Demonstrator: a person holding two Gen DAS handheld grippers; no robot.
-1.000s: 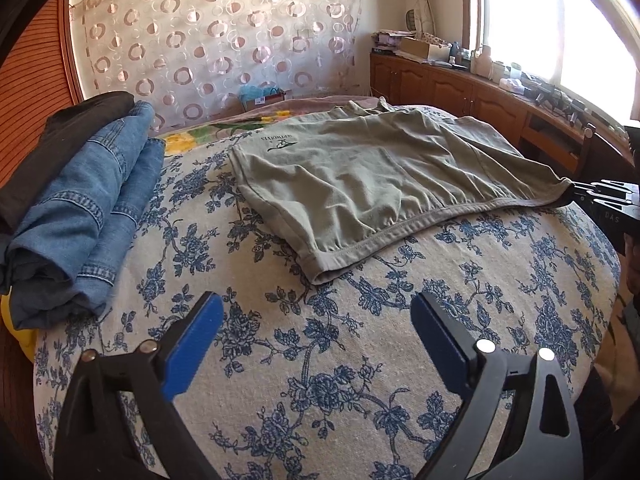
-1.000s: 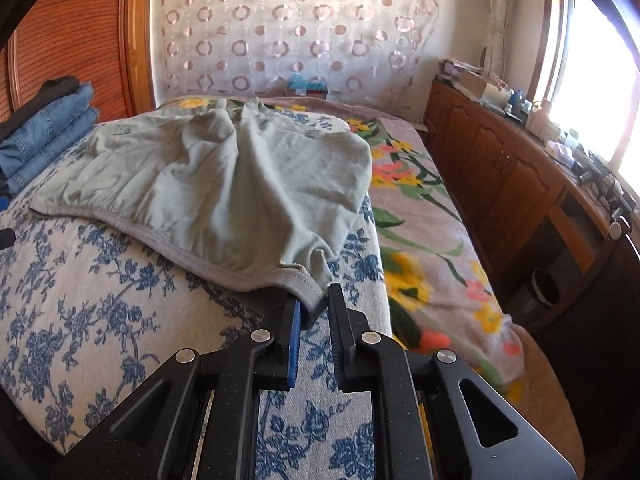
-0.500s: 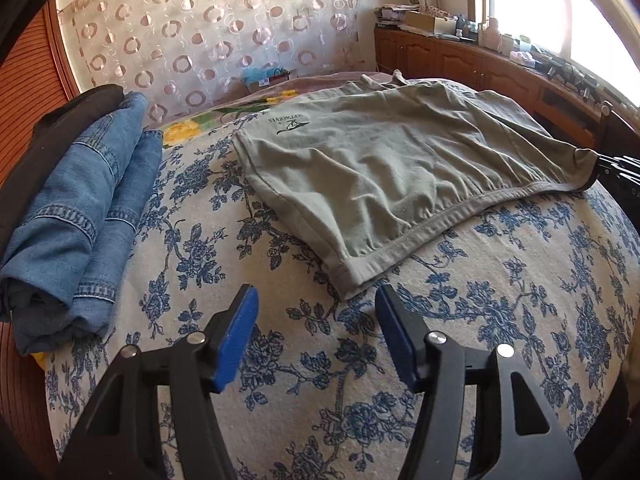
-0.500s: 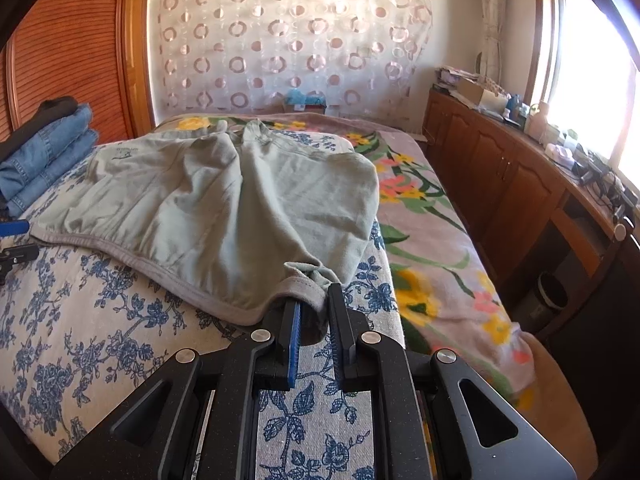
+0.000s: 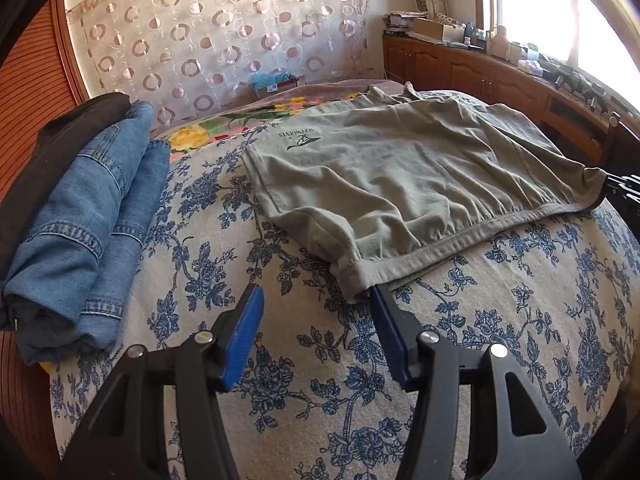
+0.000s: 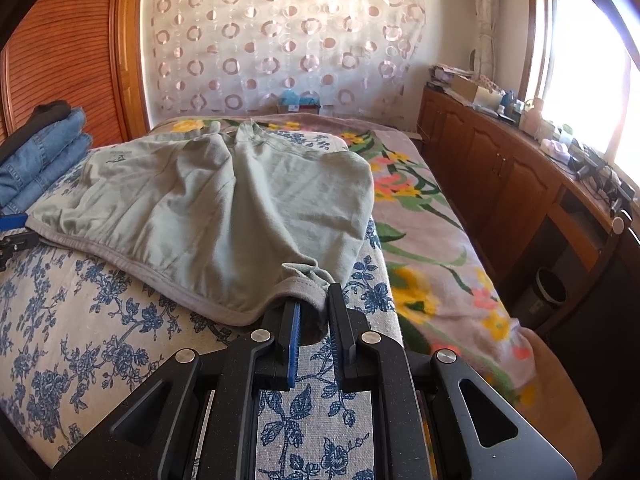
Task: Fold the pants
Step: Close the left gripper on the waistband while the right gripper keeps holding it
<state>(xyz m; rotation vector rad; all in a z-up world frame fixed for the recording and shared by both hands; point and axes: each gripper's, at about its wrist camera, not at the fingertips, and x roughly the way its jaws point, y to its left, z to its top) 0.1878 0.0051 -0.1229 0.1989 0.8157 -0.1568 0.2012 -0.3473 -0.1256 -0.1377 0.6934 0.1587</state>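
Your grey-green cotton shorts [image 5: 404,184] lie spread flat on the bed [image 5: 520,320], which is covered with a blue-flowered cream sheet, waistband toward you and legs pointing to the far wall.

Your right tool [image 6: 314,320] is clamped on one corner of the grey waistband, which bunches up between the blue pads; in the left view that same corner sits pinched at the far right edge.

Your left tool [image 5: 316,324] is closing, but its pads do not yet press anything. The other waistband corner lies just ahead of it, its tip touching the right-hand finger [image 5: 390,320], while bare sheet shows in most of the gap.

Off to your left, a folded stack of blue denim jeans [image 5: 84,232] rests on the bed with a dark folded garment [image 5: 52,148] beside it, well apart from the shorts.

Beyond the sheet, a bright floral blanket [image 6: 420,220] covers the rest of the bed. A wooden cabinet [image 6: 500,176] cluttered with small items runs under the window on your right, and a curtain with pink rings [image 6: 280,36] hangs on the back wall.
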